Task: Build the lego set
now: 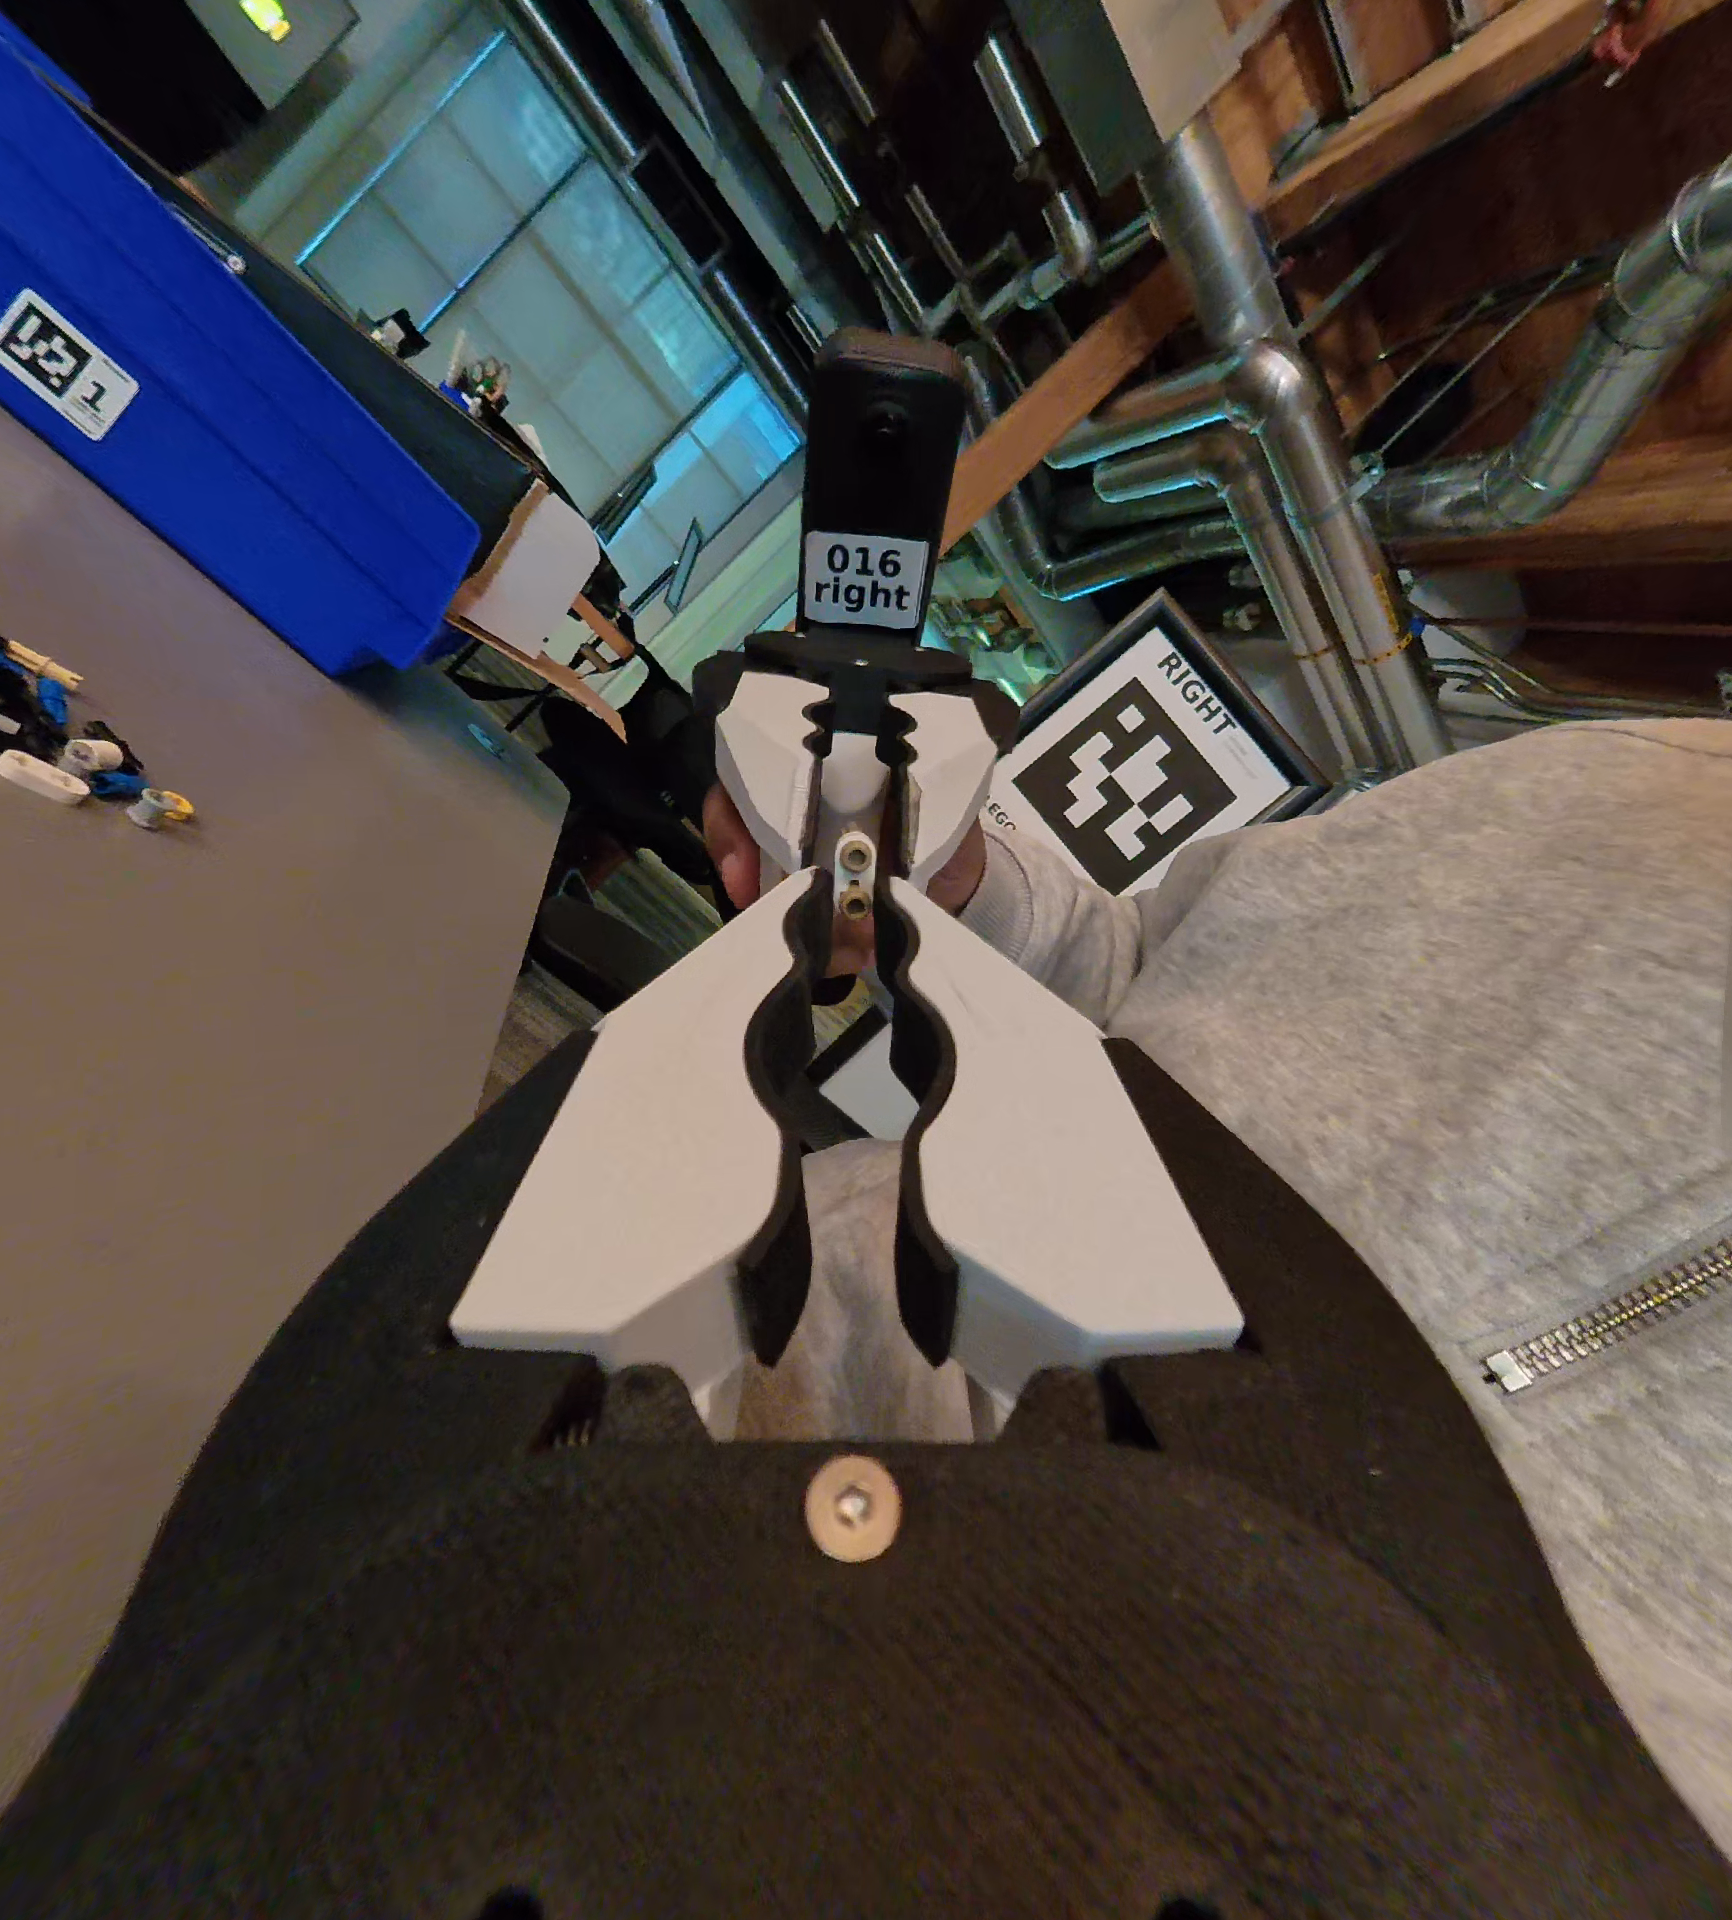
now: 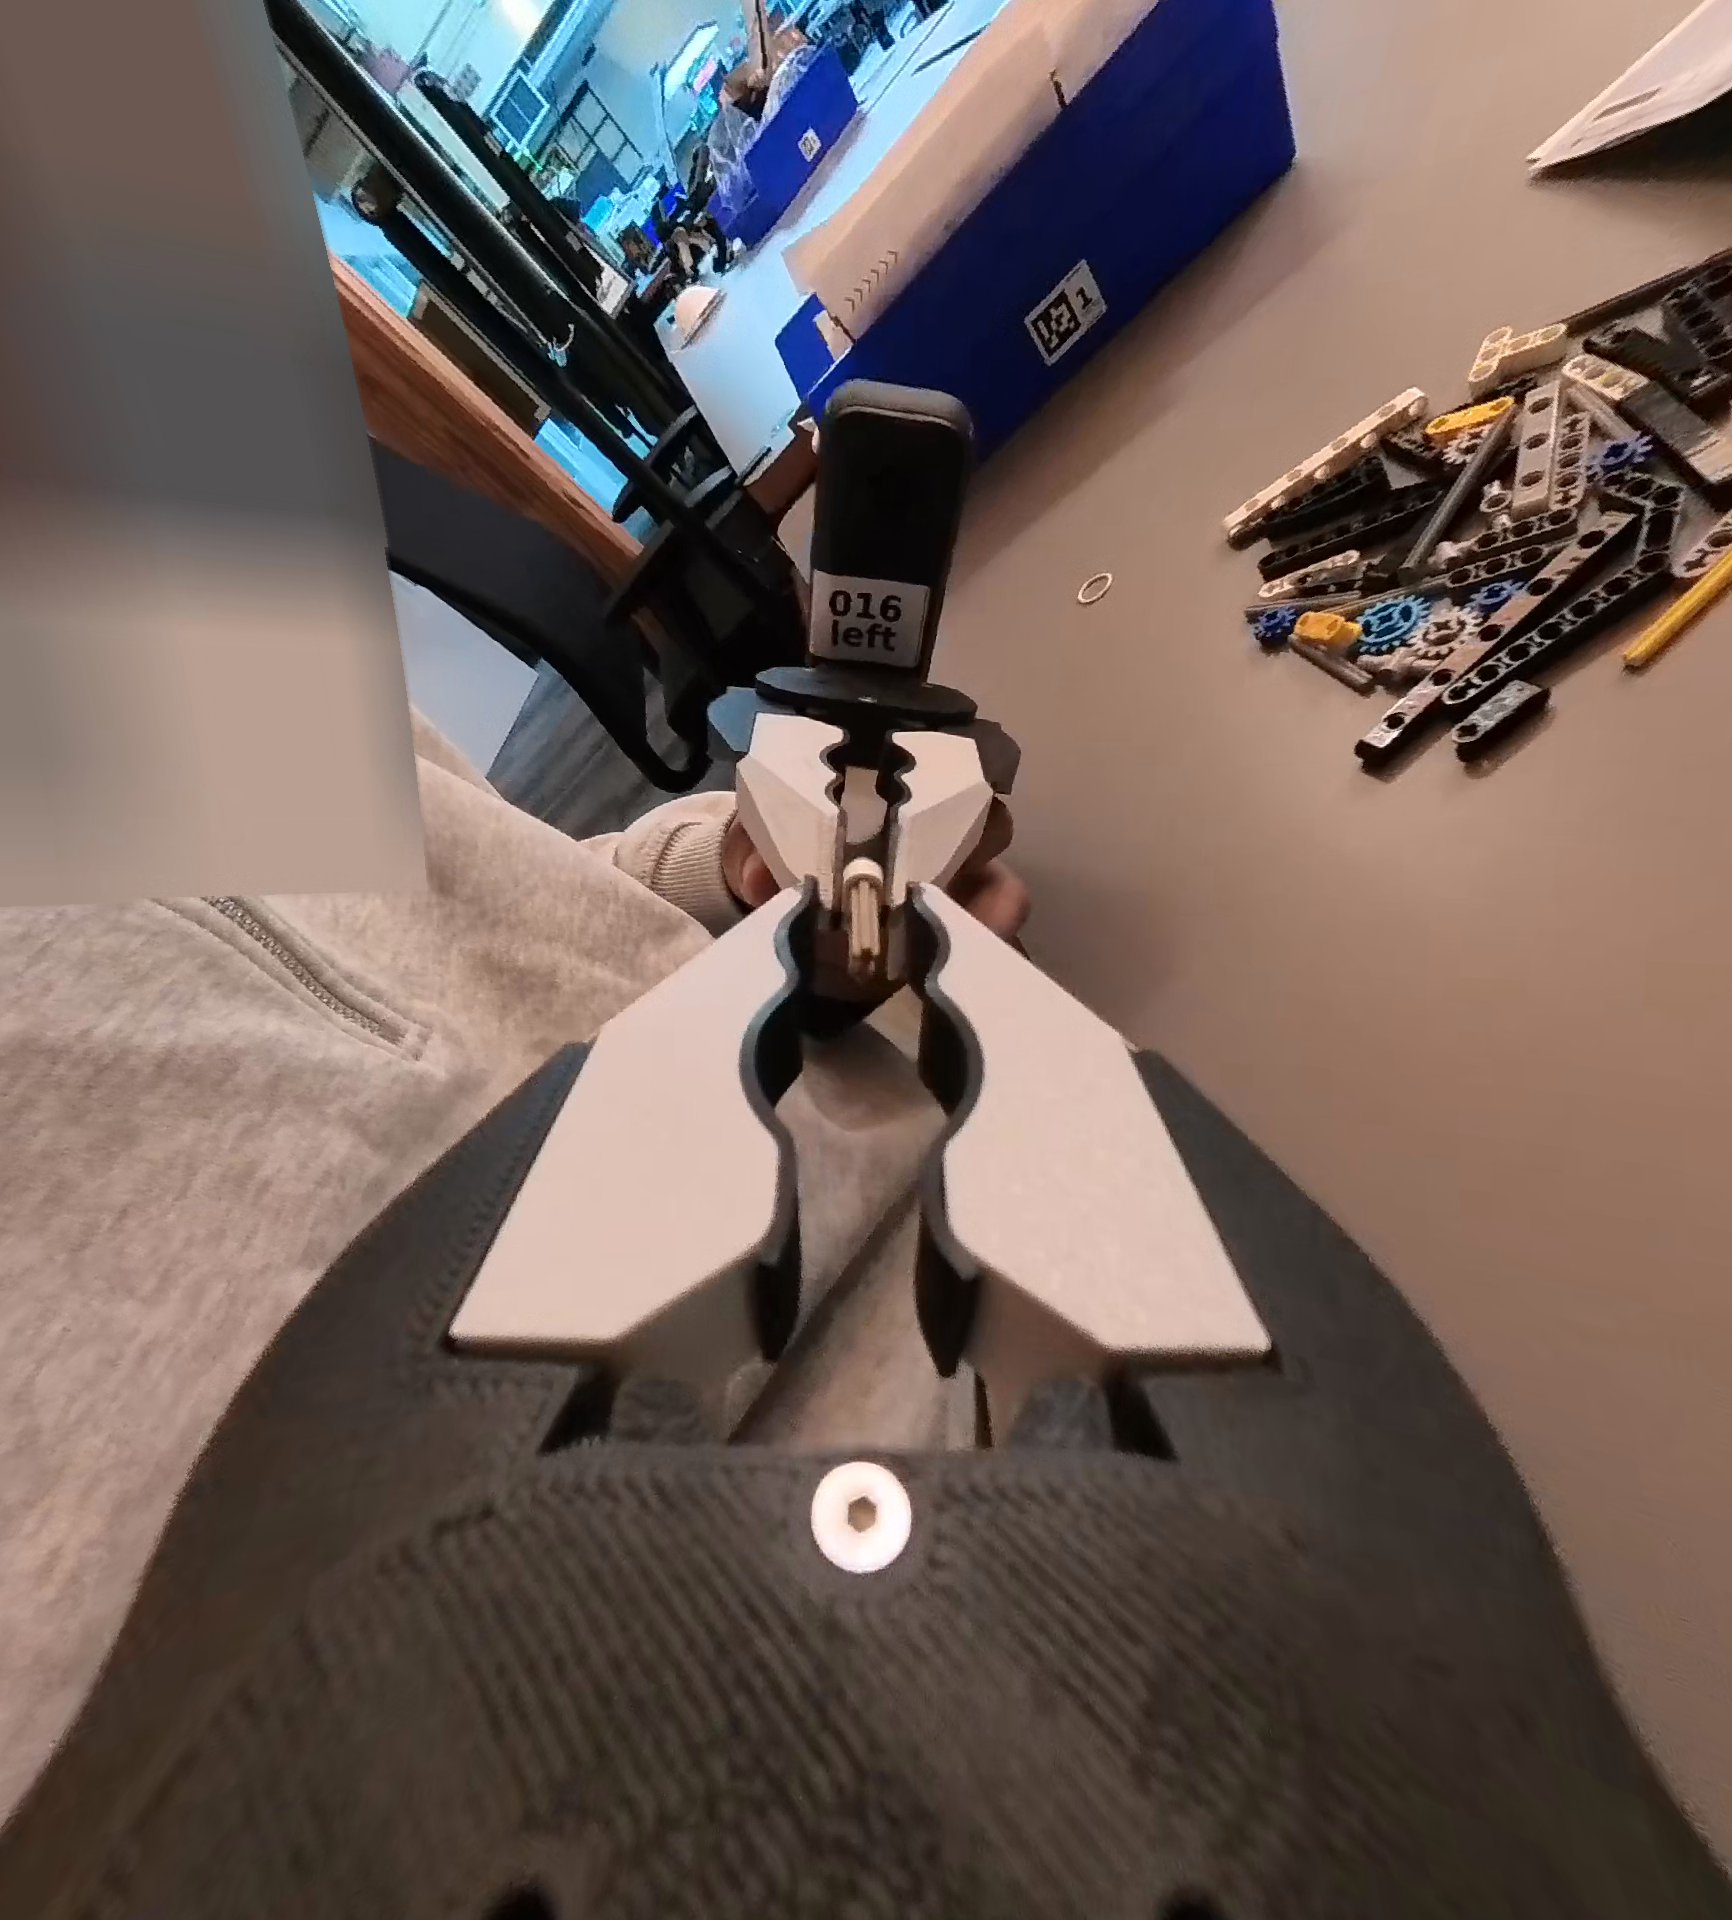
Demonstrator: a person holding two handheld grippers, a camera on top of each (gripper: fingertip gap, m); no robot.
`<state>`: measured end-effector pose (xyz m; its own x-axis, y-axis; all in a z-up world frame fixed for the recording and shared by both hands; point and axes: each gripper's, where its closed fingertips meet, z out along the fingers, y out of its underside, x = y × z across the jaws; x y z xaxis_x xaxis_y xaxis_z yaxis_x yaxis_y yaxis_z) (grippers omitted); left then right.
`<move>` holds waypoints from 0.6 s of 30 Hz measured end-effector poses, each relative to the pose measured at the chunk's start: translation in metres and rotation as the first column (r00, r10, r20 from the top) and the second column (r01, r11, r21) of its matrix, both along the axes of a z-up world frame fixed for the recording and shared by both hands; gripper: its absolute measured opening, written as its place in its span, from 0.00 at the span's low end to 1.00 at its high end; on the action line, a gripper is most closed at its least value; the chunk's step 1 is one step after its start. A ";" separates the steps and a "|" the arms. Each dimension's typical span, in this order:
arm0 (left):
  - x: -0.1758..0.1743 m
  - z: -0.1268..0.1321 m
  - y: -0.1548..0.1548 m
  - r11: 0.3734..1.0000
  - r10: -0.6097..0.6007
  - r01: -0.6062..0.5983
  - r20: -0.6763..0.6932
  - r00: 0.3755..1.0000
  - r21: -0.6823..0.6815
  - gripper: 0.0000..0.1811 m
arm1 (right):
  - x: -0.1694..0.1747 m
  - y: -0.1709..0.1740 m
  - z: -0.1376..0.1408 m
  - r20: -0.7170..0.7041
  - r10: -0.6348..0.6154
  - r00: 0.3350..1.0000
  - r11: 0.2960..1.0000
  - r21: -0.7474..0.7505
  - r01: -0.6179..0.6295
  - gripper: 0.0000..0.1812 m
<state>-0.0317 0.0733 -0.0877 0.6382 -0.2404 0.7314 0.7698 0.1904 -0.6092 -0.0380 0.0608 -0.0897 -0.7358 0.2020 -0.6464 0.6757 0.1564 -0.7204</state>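
Observation:
My two grippers face each other tip to tip, in the air beside the grey table [image 2: 1361,1039]. A small lego assembly of white parts and a tan pin [image 1: 854,878] sits between them; it also shows in the right wrist view [image 2: 864,904]. My left gripper [image 1: 854,904] is shut on its near end, and my right gripper [image 2: 862,920] is shut on the other end. Each shows in the other's view: the right gripper [image 1: 857,831] and the left gripper [image 2: 867,847]. I cannot tell exactly which part each one grips.
A pile of loose lego beams, gears and pins [image 2: 1527,520] lies on the table, also seen in the left wrist view [image 1: 31,717]. A blue bin [image 2: 1049,208] stands behind it, near a booklet [image 2: 1693,94] and a small ring [image 2: 1094,587]. A person's grey sweater [image 1: 1464,1039] is close by.

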 end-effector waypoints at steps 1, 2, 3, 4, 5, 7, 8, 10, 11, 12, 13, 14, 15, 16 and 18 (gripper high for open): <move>0.000 0.000 0.000 1.000 0.001 -0.001 -0.002 1.000 -0.002 0.03 | 0.000 0.000 0.000 0.003 -0.001 1.000 1.000 0.000 0.001 0.07; 0.000 0.000 -0.001 1.000 0.000 0.000 -0.001 1.000 -0.002 0.03 | -0.001 0.000 0.000 0.009 -0.002 1.000 1.000 -0.004 0.002 0.07; -0.001 0.000 -0.001 1.000 0.002 -0.002 -0.001 1.000 -0.002 0.03 | -0.002 0.000 0.001 0.013 -0.005 1.000 1.000 -0.010 0.005 0.07; -0.001 -0.001 -0.001 1.000 0.002 -0.002 -0.001 1.000 -0.003 0.03 | -0.003 0.000 0.002 0.020 -0.010 1.000 1.000 -0.021 0.010 0.03; -0.001 -0.001 -0.001 1.000 0.000 0.000 -0.002 1.000 -0.009 0.03 | -0.004 0.001 0.004 0.032 -0.014 0.999 0.999 -0.040 0.016 0.02; -0.002 -0.001 -0.002 1.000 0.009 -0.009 -0.005 1.000 -0.007 0.03 | -0.003 0.001 0.000 0.042 -0.002 0.999 1.000 -0.020 0.003 0.06; -0.002 -0.001 -0.002 1.000 0.013 -0.013 -0.003 1.000 -0.006 0.03 | -0.002 0.001 -0.004 0.016 0.006 1.000 1.000 0.017 -0.006 0.11; -0.003 -0.002 -0.002 1.000 0.012 -0.012 -0.004 1.000 -0.019 0.03 | 0.002 -0.002 -0.006 -0.009 0.027 1.000 0.998 0.053 -0.027 0.10; -0.003 -0.002 -0.002 1.000 0.012 -0.012 -0.007 1.000 -0.015 0.03 | 0.002 -0.003 -0.006 -0.021 0.027 0.999 0.998 0.062 -0.026 0.09; -0.004 -0.001 -0.003 1.000 0.018 -0.018 -0.007 1.000 -0.012 0.03 | 0.002 -0.003 -0.006 -0.032 0.023 0.999 0.998 0.062 -0.021 0.08; -0.004 -0.001 -0.003 1.000 0.015 -0.015 -0.006 1.000 -0.011 0.03 | 0.001 -0.003 -0.005 -0.032 0.024 0.999 0.998 0.059 -0.022 0.08; -0.004 0.000 -0.004 1.000 0.014 -0.014 -0.003 1.000 -0.008 0.03 | 0.001 -0.003 -0.005 -0.031 0.025 0.999 0.998 0.054 -0.023 0.08; -0.004 0.000 -0.004 1.000 0.013 -0.013 0.002 1.000 -0.005 0.03 | -0.001 -0.003 -0.003 -0.035 0.017 0.999 0.999 0.043 -0.015 0.08; -0.004 -0.001 -0.003 1.000 0.009 -0.009 0.005 1.000 -0.006 0.03 | -0.003 -0.002 -0.001 -0.039 0.004 0.999 1.000 0.029 -0.003 0.08; -0.003 -0.001 -0.003 1.000 0.003 -0.003 0.005 1.000 -0.005 0.03 | -0.006 -0.001 0.002 -0.038 -0.005 0.999 1.000 0.010 0.006 0.08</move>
<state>-0.0343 0.0705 -0.0883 0.6349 -0.2350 0.7360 0.7726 0.1897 -0.6059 -0.0445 0.0596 -0.0874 -0.7588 0.2123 -0.6158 0.6487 0.1602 -0.7440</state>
